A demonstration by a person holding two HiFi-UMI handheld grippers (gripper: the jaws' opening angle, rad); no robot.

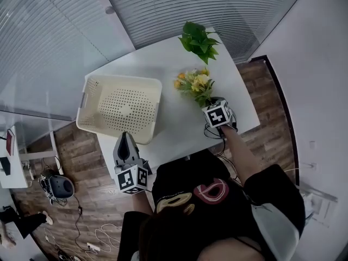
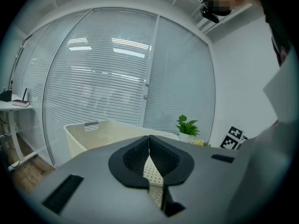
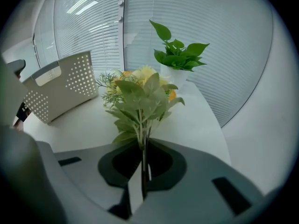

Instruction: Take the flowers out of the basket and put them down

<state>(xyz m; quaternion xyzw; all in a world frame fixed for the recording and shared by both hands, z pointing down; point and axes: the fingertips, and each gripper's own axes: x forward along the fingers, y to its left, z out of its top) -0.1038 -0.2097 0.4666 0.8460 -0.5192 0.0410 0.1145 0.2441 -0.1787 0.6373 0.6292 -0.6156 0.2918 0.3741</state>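
Nearest the body, left hand-held gripper (image 1: 126,139) is hovering at the near wall of the basket (image 1: 124,79), jaws pressing together with nothing between them. Right hand-held gripper (image 1: 210,102) is sitting over the right part of the tabletop (image 1: 179,126), jaws clamping the stems of the flowers (image 1: 194,85). Flowers are sitting outside the basket, just to its right, with the yellow and orange heads pointing toward the far edge. Can't tell if they're touching the surface. Basket is standing upright on the left part of the tabletop. Past the flowers, a potted plant (image 1: 199,41) is standing near the far edge, with window blinds (image 1: 190,4) running behind it.
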